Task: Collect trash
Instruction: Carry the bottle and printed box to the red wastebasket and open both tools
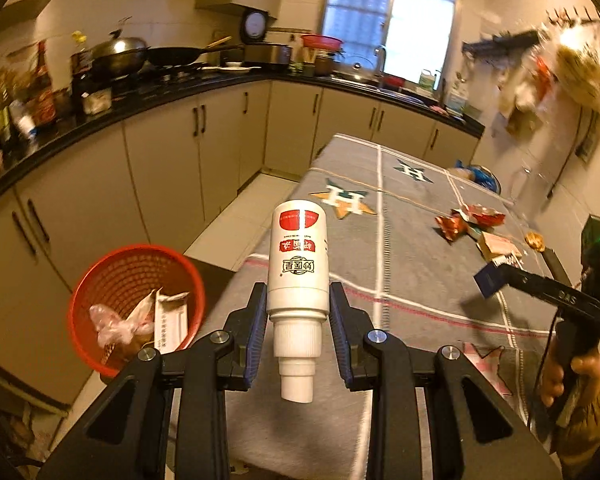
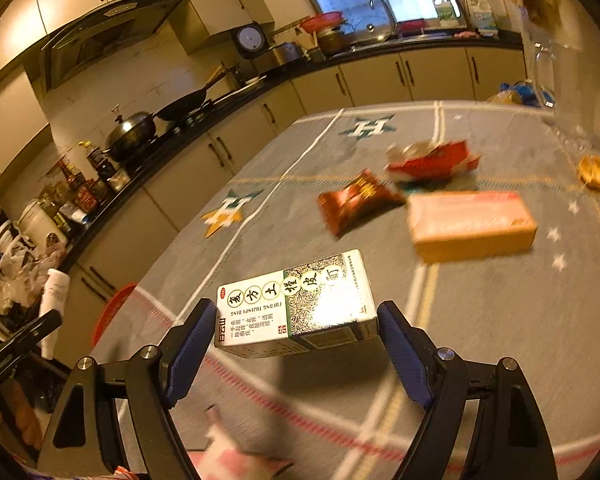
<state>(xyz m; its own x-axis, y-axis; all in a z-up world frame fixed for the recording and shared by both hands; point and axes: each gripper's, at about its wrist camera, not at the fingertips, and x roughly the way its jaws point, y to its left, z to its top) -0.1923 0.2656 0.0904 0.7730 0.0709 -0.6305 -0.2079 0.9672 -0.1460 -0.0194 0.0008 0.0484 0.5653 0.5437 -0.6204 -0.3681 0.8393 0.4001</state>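
Note:
My left gripper (image 1: 298, 304) is shut on a white plastic bottle (image 1: 298, 264) with a red label, held over the table's left edge. The red trash basket (image 1: 134, 300) stands below to the left with paper and plastic in it. My right gripper (image 2: 298, 322) is shut on a white and green medicine box (image 2: 296, 306), held above the grey tablecloth (image 2: 500, 340). Beyond it lie an orange box (image 2: 472, 224), a brown snack wrapper (image 2: 356, 200) and a red crumpled wrapper (image 2: 432, 160). The right gripper also shows in the left wrist view (image 1: 496, 276).
A golden round object (image 2: 598, 174) lies near the table's right edge and a blue bag (image 2: 520, 94) at its far end. A black counter (image 1: 180, 84) with woks, bottles and a sink runs along the left and back walls. Cabinets stand below it.

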